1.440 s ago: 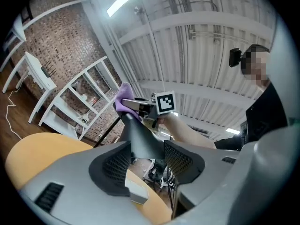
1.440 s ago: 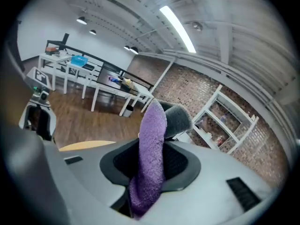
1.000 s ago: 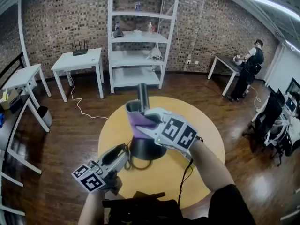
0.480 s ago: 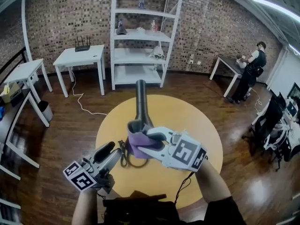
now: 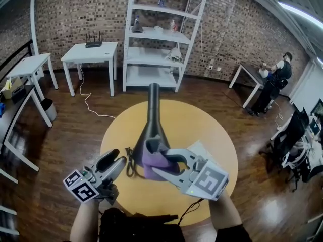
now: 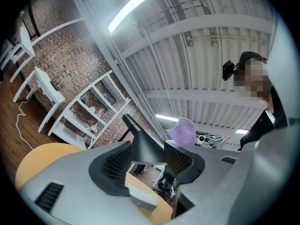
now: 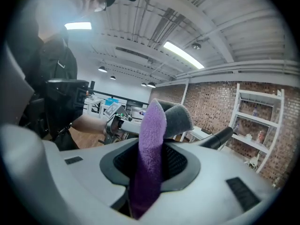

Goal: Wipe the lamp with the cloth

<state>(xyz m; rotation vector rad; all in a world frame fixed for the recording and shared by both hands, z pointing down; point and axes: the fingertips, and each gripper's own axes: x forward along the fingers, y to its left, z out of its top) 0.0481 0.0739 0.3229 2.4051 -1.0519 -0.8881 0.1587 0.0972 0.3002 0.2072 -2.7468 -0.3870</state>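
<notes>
The right gripper (image 5: 161,163) is clamped on a purple and grey cloth (image 5: 153,155). Its 2 jaws pinch the fold, and the cloth lies against the flared lower part of the black lamp (image 5: 153,116), right at the jaw tips. The left gripper (image 5: 116,162) hangs just beside the lamp's foot with its jaws apart and nothing between the pads; the lamp is just ahead of them. The lamp stands on the round yellow table (image 5: 207,130).
</notes>
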